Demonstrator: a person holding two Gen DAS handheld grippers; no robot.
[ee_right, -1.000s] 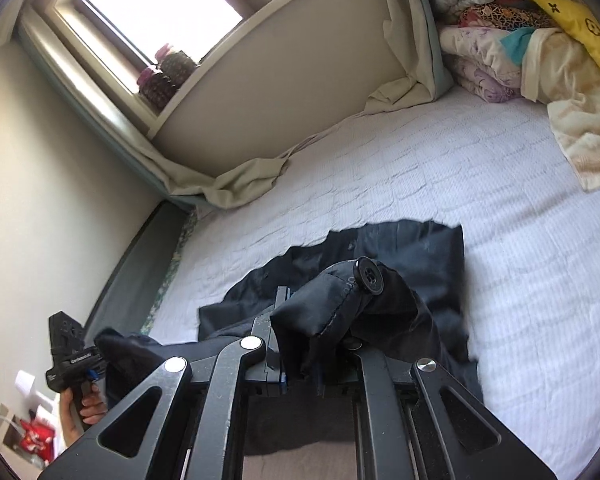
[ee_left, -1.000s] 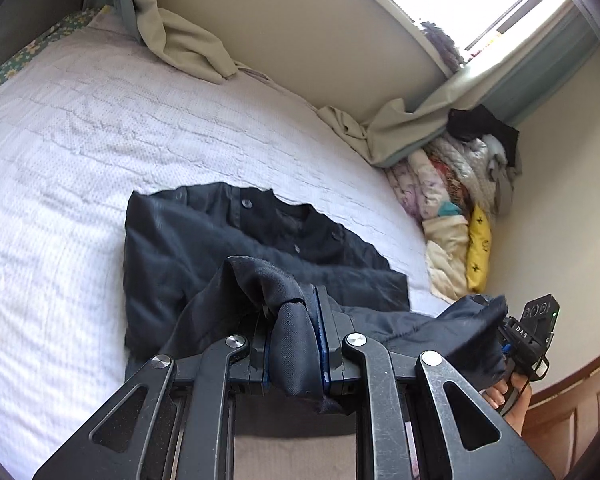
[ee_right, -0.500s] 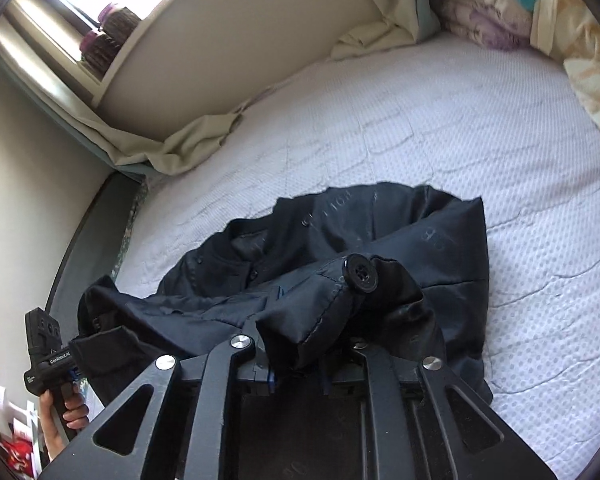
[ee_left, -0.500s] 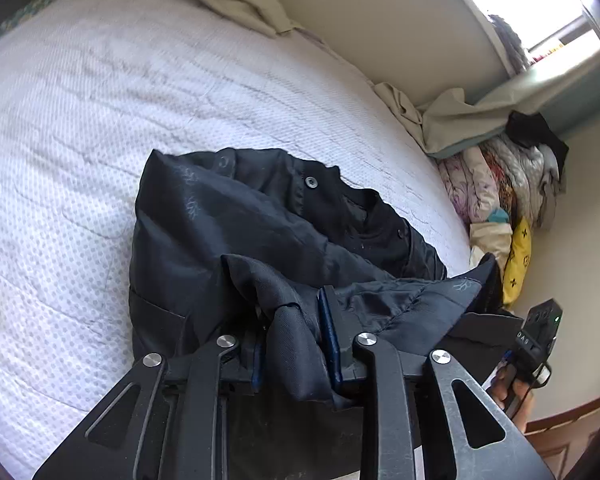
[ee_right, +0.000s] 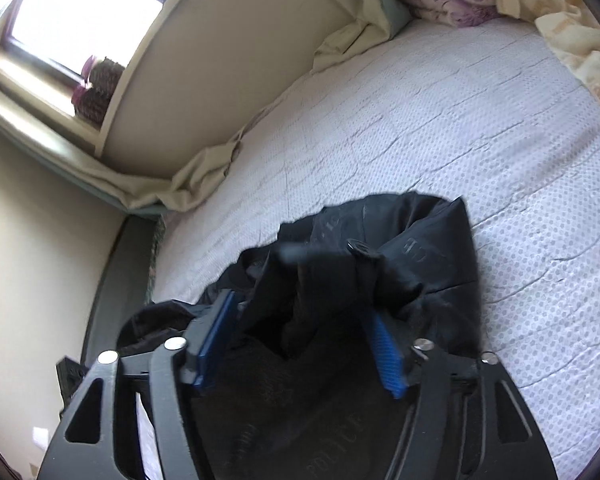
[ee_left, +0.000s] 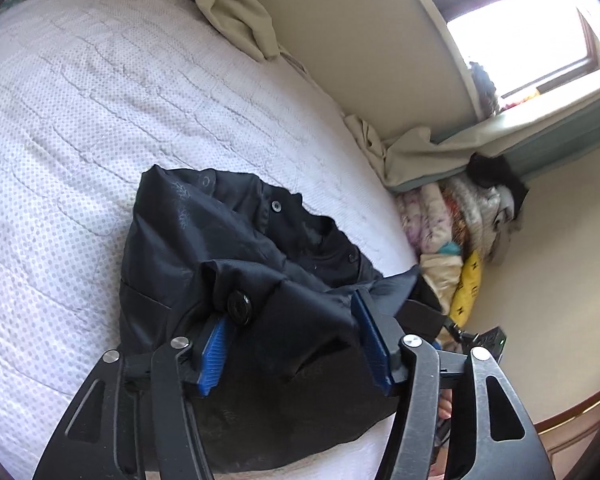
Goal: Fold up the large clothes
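Opening on both sides: left gripper (ee_left: 296, 344) spreading its blue pads (ee_left: 214, 346) apart, black cloth bunched loosely between them but no longer pinched; right gripper (ee_right: 298, 344) doing the same, jaws parting, a fold of the same cloth slumping between the pads without being pressed. Letting go, then, of the jacket (ee_left: 204, 248), now lying doubled over on the bed (ee_left: 80, 120), its near edge carried across the far half, collar and buttons showing toward the wall. Looking, judging by that, like the release at the end of one fold. Sitting well apart from the jacket: a heap of bedding (ee_left: 452, 216) in the corner, a beige sheet (ee_right: 188, 184) crumpled along the wall. Calling next, probably, for backing both grippers clear without dragging the loose edge, then taking new hold at one side for a crosswise fold; slippery cloth likely to spring open if snagged.
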